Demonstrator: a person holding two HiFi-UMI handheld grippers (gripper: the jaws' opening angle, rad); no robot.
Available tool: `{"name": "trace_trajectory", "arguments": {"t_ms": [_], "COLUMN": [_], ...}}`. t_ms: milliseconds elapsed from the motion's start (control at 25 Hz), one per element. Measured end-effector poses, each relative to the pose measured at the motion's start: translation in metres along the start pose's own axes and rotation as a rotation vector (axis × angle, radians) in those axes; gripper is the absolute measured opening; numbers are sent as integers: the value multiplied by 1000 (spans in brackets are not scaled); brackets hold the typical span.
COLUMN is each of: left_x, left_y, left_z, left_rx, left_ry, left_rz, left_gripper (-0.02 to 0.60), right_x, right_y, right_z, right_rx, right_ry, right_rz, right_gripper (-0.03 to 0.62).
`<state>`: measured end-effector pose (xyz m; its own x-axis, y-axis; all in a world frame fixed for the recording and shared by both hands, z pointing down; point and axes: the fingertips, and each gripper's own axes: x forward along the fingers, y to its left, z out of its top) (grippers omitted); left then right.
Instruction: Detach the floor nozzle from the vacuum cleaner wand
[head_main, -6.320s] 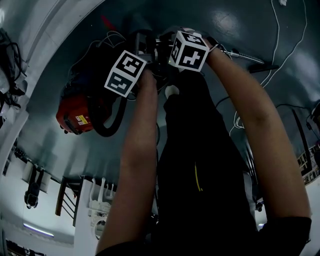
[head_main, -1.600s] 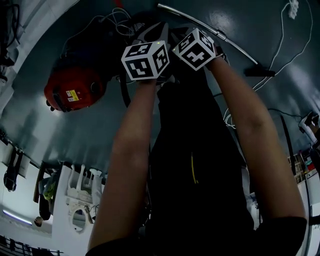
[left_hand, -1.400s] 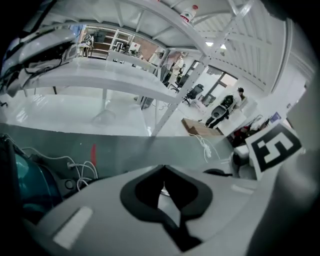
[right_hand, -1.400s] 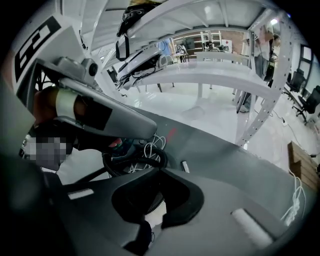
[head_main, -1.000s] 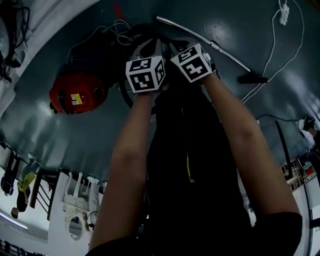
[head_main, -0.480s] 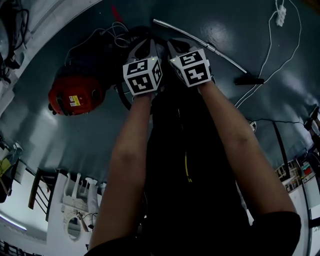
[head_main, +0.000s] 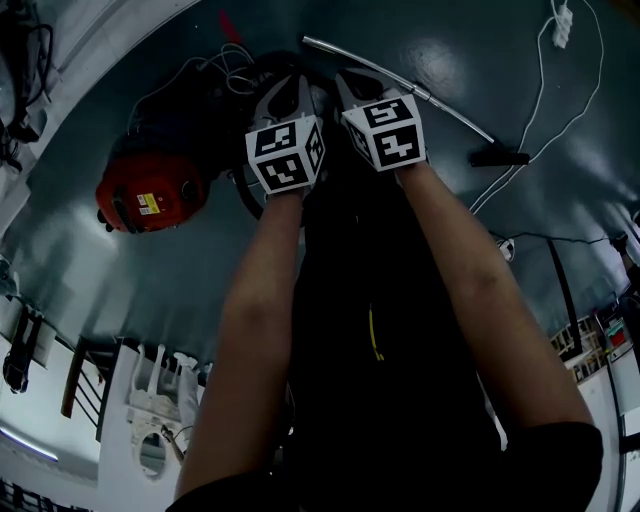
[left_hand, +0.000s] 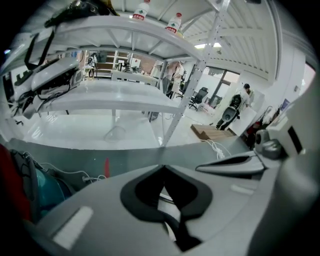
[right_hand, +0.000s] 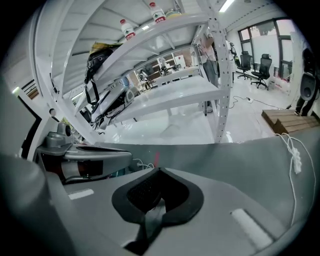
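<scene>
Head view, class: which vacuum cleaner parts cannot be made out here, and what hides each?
All in the head view:
Wand and floor nozzle: too small and dark to tell whether joined.
Hose: mostly behind the left gripper and forearm.
Red vacuum body: label too small to read.

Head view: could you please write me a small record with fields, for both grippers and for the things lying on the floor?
left gripper: shut, nothing between the jaws, above the floor
right gripper: shut, nothing held, close beside the left one
vacuum: red, on the floor, at the left
wand: metal, lying on the floor beyond the grippers
black part: by the wand's right end; joined or not, cannot tell
power strip: white, with cable, at the right
</scene>
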<state>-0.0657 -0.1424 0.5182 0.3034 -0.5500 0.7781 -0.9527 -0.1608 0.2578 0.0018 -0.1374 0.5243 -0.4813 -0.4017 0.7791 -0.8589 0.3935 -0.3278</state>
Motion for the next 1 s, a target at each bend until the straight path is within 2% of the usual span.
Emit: {"name": "trace_trajectory", "arguments": {"t_ms": [160,640,1000], "left_x": [-2,5,7], "left_y": [-5,-14,-11], "left_z": [10,0,-7], "left_rx": [39,32,40], "left_ry": [-43,12,21], "left_rz": [-25,-69,-64], "left_gripper": [9,9,9], "right_x": [-6,-6,-2], "right_y": [-3,-2,-3], "right_z": [7,12,7], "right_rx": [-3,-27,-21], "right_ry": [-37,-55,-59], "right_rz": [-10,-9,-14], "right_gripper": [-5,-5,-5]}}
